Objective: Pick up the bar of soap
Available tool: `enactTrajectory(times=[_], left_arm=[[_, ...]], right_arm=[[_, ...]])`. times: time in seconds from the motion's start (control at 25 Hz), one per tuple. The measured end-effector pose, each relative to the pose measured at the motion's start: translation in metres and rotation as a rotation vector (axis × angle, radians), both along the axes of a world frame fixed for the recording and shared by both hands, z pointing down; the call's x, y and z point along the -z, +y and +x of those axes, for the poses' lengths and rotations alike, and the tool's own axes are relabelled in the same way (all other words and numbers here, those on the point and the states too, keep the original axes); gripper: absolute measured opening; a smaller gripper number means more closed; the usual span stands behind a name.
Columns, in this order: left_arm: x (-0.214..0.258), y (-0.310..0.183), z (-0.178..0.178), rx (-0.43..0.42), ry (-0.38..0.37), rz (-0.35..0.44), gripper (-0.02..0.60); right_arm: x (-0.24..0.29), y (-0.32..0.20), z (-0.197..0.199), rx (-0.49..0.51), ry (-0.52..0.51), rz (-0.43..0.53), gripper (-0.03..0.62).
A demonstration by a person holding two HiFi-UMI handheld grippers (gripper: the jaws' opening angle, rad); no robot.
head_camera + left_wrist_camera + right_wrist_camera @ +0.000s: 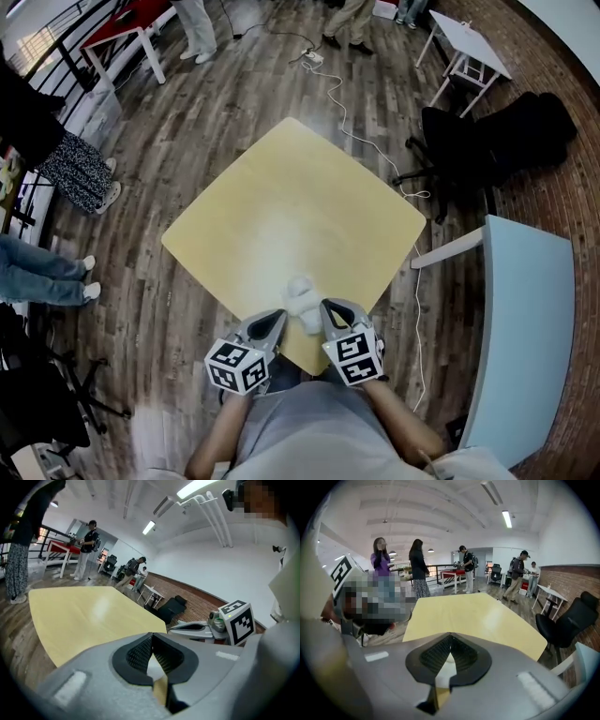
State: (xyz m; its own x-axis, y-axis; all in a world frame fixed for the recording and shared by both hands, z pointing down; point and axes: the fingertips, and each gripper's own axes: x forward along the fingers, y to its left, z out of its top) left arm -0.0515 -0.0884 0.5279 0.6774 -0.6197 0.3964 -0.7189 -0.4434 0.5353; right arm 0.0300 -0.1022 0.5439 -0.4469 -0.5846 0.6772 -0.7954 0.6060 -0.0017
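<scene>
The soap bar (301, 300) lies near the worktop (281, 187) edge. The left claw (278, 319) and right claw (328, 309) flank it for pickup, both fully closed and empty.

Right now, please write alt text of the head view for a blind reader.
Grey left claw and grey right claw flank a white bar of soap at the near edge of a pale yellow square table.
</scene>
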Motion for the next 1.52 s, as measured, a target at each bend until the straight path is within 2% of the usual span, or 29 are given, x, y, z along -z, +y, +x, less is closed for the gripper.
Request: enactTrajectory(times=[0.16, 0.28, 0.36, 0.56, 0.76, 1.0, 1.28, 1.52], left_arm=[[-0.029, -0.001, -0.009, -0.032, 0.009, -0.081, 0.005], [-0.05, -0.002, -0.01, -0.053, 0.023, -0.15, 0.005], [-0.063, -0.001, -0.01, -0.054, 0.045, -0.208, 0.062], [-0.091, -0.002, -0.012, -0.007, 0.194, -0.379, 0.112], [-0.103, -0.005, -0.007, 0.067, 0.446, -0.539, 0.141], [-0.111, -0.006, -0.003, 0.066, 0.542, -0.594, 0.173], [-0.11, -0.004, 0.004, 0.036, 0.635, -0.619, 0.19], [-0.106, -0.007, 0.017, 0.012, 0.654, -0.625, 0.19]], right_arm=[[-0.03, -0.014, -0.005, 0.02, 0.065, -0.039, 0.005], [-0.051, -0.028, 0.003, -0.018, 0.098, -0.07, 0.005], [-0.063, -0.033, 0.007, -0.031, 0.119, -0.097, 0.005], [-0.08, -0.035, 0.008, -0.028, 0.143, -0.144, 0.005], [-0.085, -0.038, 0.005, -0.018, 0.147, -0.15, 0.005], [-0.091, -0.035, 0.009, -0.011, 0.166, -0.155, 0.005], [-0.099, -0.03, 0.01, 0.005, 0.176, -0.164, 0.005], [-0.099, -0.028, 0.003, 0.034, 0.196, -0.152, 0.005]])
